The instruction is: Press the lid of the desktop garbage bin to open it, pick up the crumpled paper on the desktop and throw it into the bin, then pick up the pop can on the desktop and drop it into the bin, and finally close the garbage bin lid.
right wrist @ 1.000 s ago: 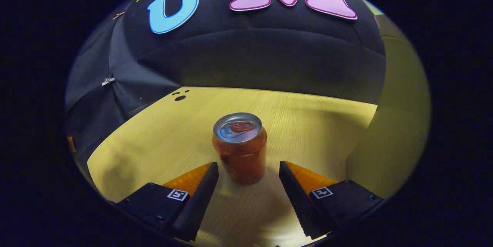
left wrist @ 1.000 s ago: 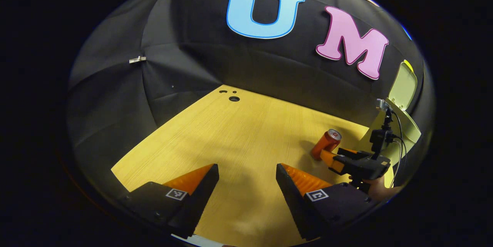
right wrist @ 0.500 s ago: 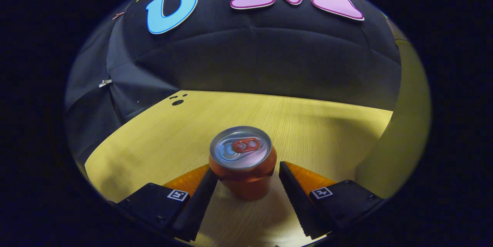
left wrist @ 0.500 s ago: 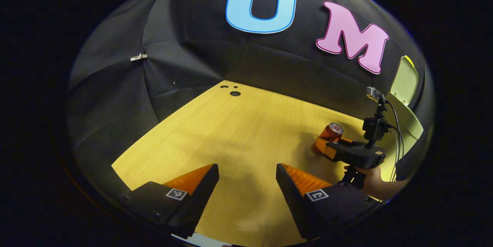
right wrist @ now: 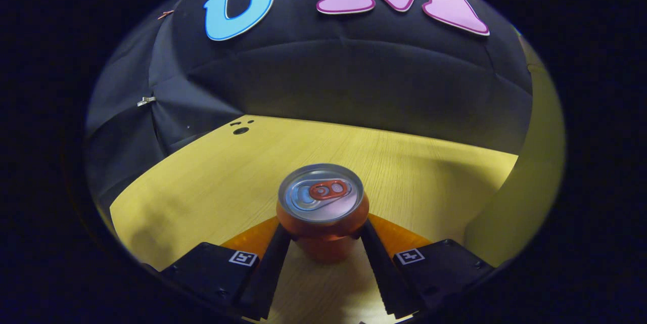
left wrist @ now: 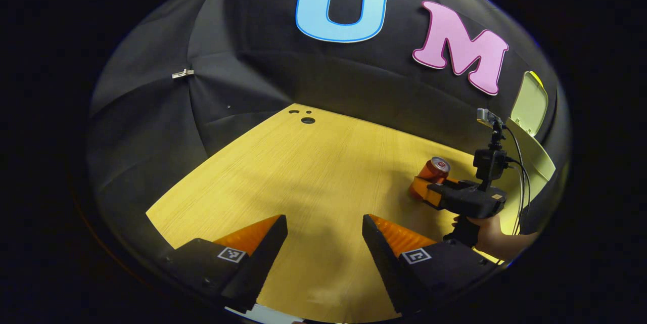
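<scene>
An orange pop can [right wrist: 321, 213] with a silver top stands upright on the wooden desktop [right wrist: 212, 182]. My right gripper [right wrist: 322, 235] is shut on the can, one finger pressed to each side. From the left gripper view, the same can [left wrist: 430, 175] sits at the right, held by the right gripper [left wrist: 428, 193] with a hand [left wrist: 493, 240] behind it. Just beyond stands the pale green bin [left wrist: 530, 154], its lid [left wrist: 529, 104] raised. My left gripper [left wrist: 324, 235] hovers open over bare desktop with nothing between its fingers.
The bin's pale green wall [right wrist: 536, 177] rises close on the right in the right gripper view. Small round holes [left wrist: 307, 120] mark the desktop's far corner. Black cloth walls close off the back and the left side.
My right gripper has moved forward around the can and its fingers have closed onto the can's sides. The left gripper has stayed almost still.
</scene>
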